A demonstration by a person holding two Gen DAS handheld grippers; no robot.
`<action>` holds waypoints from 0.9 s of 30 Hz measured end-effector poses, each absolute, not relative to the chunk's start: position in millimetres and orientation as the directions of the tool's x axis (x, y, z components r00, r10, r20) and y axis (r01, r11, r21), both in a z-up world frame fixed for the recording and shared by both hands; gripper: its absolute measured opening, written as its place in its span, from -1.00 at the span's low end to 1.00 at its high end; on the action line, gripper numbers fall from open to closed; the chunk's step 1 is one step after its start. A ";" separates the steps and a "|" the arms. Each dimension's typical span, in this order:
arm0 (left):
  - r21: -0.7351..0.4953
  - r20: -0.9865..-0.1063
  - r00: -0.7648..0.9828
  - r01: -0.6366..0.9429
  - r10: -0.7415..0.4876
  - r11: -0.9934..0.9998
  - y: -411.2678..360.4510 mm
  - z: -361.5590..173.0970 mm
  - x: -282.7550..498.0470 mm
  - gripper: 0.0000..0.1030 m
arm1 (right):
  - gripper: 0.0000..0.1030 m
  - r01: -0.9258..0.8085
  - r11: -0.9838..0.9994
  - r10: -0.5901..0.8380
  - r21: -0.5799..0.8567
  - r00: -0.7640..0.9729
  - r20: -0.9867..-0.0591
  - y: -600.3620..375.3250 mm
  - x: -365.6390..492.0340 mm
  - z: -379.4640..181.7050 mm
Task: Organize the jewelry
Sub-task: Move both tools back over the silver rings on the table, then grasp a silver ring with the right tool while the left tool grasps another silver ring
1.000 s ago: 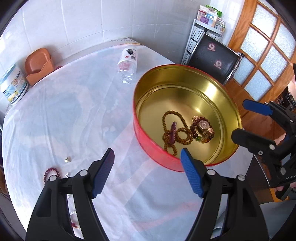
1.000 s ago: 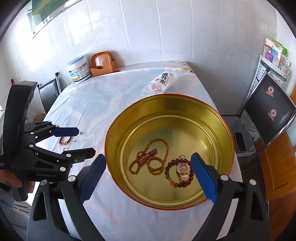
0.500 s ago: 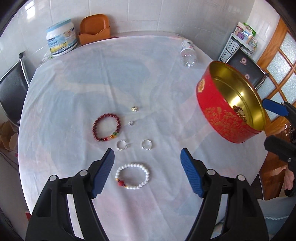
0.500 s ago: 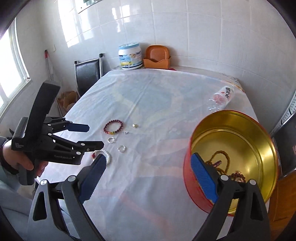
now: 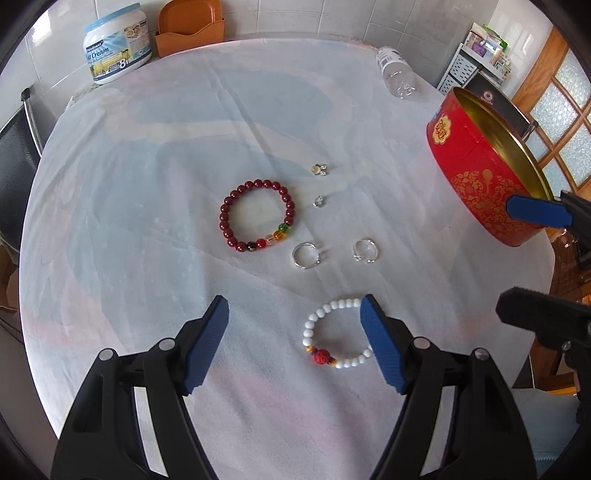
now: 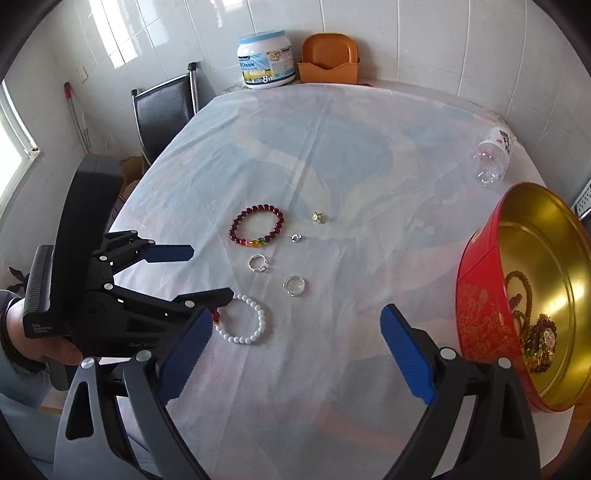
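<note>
On the white tablecloth lie a white bead bracelet [image 5: 314,325] [image 6: 258,325], a dark red bead bracelet [image 5: 224,216] [image 6: 258,209], two silver rings [image 5: 294,254] [image 5: 355,248] and two small ring pieces [image 5: 319,169] [image 5: 318,201]. My left gripper [image 5: 295,306] [image 6: 211,272] hovers open just above the white bracelet, whose right side is hidden behind one finger. Further right and nearer the table's front, my right gripper [image 6: 295,314] [image 5: 504,258] is open with nothing in it. The red tin [image 5: 476,184] [image 6: 480,314] at the right holds a wooden bead string and a watch [image 6: 543,339].
A clear water bottle [image 5: 397,70] [image 6: 493,158] lies at the far right. A cream tub [image 5: 116,42] and an orange holder [image 5: 190,27] stand at the back by the tiled wall. A black chair [image 6: 162,110] is at the table's left. A person's hand [image 6: 40,347] holds the left gripper.
Both grippers swung left, away from above the red tin, and dropped lower over the loose jewelry. The tin now sits at the right edge. Both stayed open.
</note>
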State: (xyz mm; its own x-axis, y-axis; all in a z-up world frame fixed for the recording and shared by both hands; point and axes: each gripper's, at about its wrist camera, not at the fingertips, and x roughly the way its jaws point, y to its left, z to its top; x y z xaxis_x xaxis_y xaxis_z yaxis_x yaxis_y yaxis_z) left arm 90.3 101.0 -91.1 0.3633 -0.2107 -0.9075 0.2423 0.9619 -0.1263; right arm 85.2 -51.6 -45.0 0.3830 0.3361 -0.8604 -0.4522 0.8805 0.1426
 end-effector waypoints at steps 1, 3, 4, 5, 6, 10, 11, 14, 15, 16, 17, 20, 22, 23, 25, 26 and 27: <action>-0.136 -0.909 0.357 0.236 -0.216 0.962 102.9 -95.4 94.3 0.41 | 0.80 -0.451 0.881 0.331 0.144 0.371 -0.868 -51.4 88.6 -50.4; -0.144 -0.907 0.356 0.237 -0.224 0.961 104.8 -101.6 99.9 0.41 | 0.63 -0.464 0.874 0.332 0.147 0.348 -0.877 -48.8 96.3 -61.8; -0.142 -0.906 0.359 0.242 -0.225 0.960 104.4 -103.4 102.1 0.41 | 0.55 -0.472 0.870 0.325 0.142 0.334 -0.884 -47.1 100.9 -68.1; -0.141 -0.903 0.364 0.249 -0.228 0.958 103.4 -104.3 103.6 0.41 | 0.41 -0.479 0.867 0.315 0.134 0.320 -0.893 -45.7 105.7 -74.6; -0.144 -0.900 0.367 0.264 -0.237 0.954 101.7 -104.7 104.4 0.41 | 0.39 -0.486 0.864 0.309 0.130 0.309 -0.900 -45.7 109.9 -80.9; -0.099 -0.901 0.368 0.339 -0.228 0.936 89.2 -108.8 106.5 0.41 | 0.20 -0.507 0.848 0.331 0.156 0.276 -0.903 -45.3 124.4 -99.7; -0.082 -0.903 0.370 0.351 -0.219 0.933 87.0 -110.8 107.4 0.39 | 0.12 -0.520 0.838 0.341 0.164 0.264 -0.902 -43.7 126.8 -103.4; -0.068 -0.899 0.383 0.360 -0.214 0.930 83.5 -114.8 110.4 0.24 | 0.09 -0.575 0.806 0.344 0.139 0.264 -0.901 -35.7 128.6 -110.9; -0.068 -0.897 0.387 0.359 -0.215 0.931 83.7 -115.6 111.2 0.24 | 0.09 -0.593 0.794 0.350 0.134 0.265 -0.899 -33.5 128.7 -112.7; -0.066 -0.893 0.394 0.360 -0.216 0.931 84.1 -115.7 111.7 0.24 | 0.09 -0.607 0.783 0.359 0.136 0.263 -0.895 -31.6 128.7 -114.4; -0.059 -0.890 0.403 0.364 -0.214 0.930 84.0 -116.4 112.0 0.24 | 0.08 -0.621 0.772 0.368 0.137 0.261 -0.892 -29.4 129.1 -116.4; -0.024 -0.876 0.436 0.385 -0.204 0.923 82.9 -118.5 111.7 0.23 | -0.08 -0.657 0.743 0.378 0.125 0.258 -0.889 -21.9 129.2 -121.3; -0.010 -0.868 0.452 0.400 -0.206 0.917 82.9 -118.6 111.5 0.20 | -0.16 -0.674 0.732 0.375 0.100 0.277 -0.885 -18.2 128.0 -122.8; -0.006 -0.866 0.455 0.407 -0.209 0.914 82.7 -118.1 111.6 0.17 | -0.20 -0.683 0.726 0.373 0.086 0.285 -0.883 -16.1 126.5 -123.2; -0.017 -0.859 0.456 0.430 -0.233 0.903 81.3 -116.6 112.0 -0.31 | -0.41 -0.702 0.711 0.364 0.047 0.310 -0.878 -12.7 121.9 -123.1; -0.026 -0.856 0.452 0.447 -0.251 0.894 80.5 -116.0 111.4 -0.44 | -0.56 -0.717 0.696 0.369 0.039 0.310 -0.876 -11.3 119.9 -122.9; -0.029 -0.855 0.449 0.460 -0.261 0.888 79.3 -115.8 111.0 -0.59 | -0.56 -0.730 0.683 0.375 0.037 0.306 -0.875 -9.3 117.7 -123.2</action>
State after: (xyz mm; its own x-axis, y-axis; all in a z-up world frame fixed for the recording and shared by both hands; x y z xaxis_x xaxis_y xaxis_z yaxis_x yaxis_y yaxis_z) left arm 111.0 79.3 -115.8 0.4485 -0.2606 -0.8549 0.4597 0.8876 -0.0294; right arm 117.7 -9.3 -123.2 0.3063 0.3749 -0.8750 -0.7295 0.6830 0.0372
